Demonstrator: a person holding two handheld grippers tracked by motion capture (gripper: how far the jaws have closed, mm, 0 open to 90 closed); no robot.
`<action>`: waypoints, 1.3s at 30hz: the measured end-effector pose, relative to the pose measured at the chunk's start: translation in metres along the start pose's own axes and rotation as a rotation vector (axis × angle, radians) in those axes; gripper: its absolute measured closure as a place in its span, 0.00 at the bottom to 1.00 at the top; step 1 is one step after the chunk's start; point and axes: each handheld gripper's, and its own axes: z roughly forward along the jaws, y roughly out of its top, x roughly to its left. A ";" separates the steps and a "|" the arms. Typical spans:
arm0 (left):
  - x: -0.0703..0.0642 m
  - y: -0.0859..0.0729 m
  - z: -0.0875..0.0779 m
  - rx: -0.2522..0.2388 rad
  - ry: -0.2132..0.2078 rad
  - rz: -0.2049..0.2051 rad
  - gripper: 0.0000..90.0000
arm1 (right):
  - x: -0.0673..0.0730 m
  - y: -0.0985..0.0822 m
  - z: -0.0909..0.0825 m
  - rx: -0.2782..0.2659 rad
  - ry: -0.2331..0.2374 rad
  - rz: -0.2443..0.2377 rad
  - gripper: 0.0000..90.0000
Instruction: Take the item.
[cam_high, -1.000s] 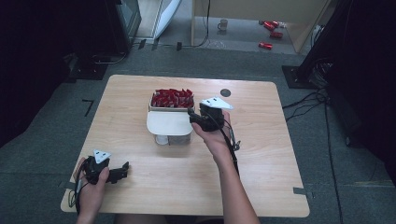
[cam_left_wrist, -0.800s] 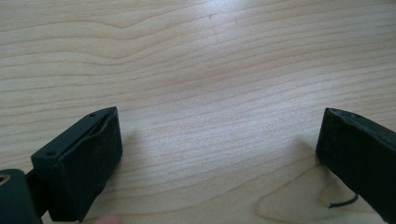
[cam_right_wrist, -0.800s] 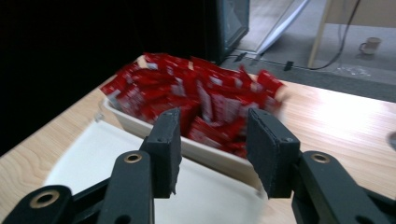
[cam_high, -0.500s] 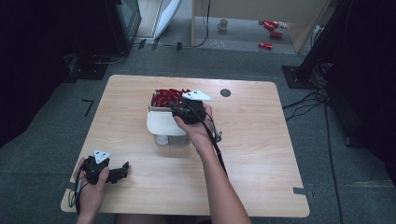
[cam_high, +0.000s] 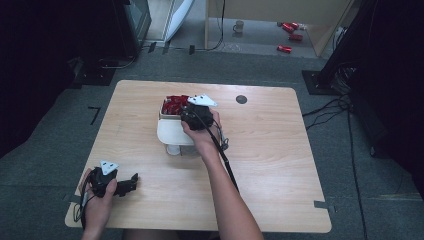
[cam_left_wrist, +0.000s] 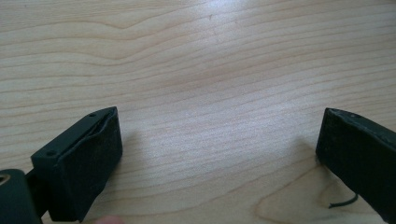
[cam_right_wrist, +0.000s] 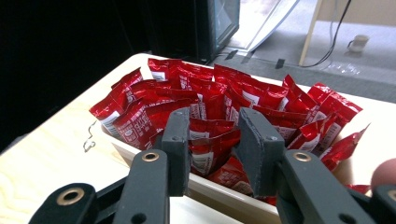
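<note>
The right gripper (cam_right_wrist: 212, 140) hangs over the near edge of a white tray (cam_right_wrist: 219, 193), its two dark jaws partly spread with a gap between them. Inside that gap sits a red sachet (cam_right_wrist: 210, 140); whether the pads actually press on it cannot be told. Just beyond the jaws, the tray is heaped with more red sachets (cam_right_wrist: 243, 100), many standing on edge with white printed labels showing. In the high view the right gripper (cam_high: 192, 111), with its grey three-cornered plate on top, is at the near side of the tray (cam_high: 170, 131), and its cable trails back along the forearm. Past the tray the wooden table (cam_high: 270, 150) carries a small dark round spot (cam_high: 241, 99).

The left gripper (cam_left_wrist: 219, 154) has its jaws spread wide, both tips just above bare wood grain with nothing between them. From above, the left gripper (cam_high: 131, 181) lies near the table's near left corner, well apart from the tray, held in the left hand (cam_high: 97, 200)
</note>
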 end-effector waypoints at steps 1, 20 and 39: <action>0.000 0.000 0.000 0.000 0.000 0.000 0.01 | -0.001 0.000 0.000 0.001 0.007 0.005 0.74; 0.000 0.001 0.000 0.002 0.001 0.002 0.01 | -0.002 0.029 -0.051 -0.213 -0.010 0.015 0.75; 0.000 0.001 0.000 0.002 0.001 0.001 0.01 | -0.015 0.049 -0.114 -0.412 -0.108 -0.015 0.75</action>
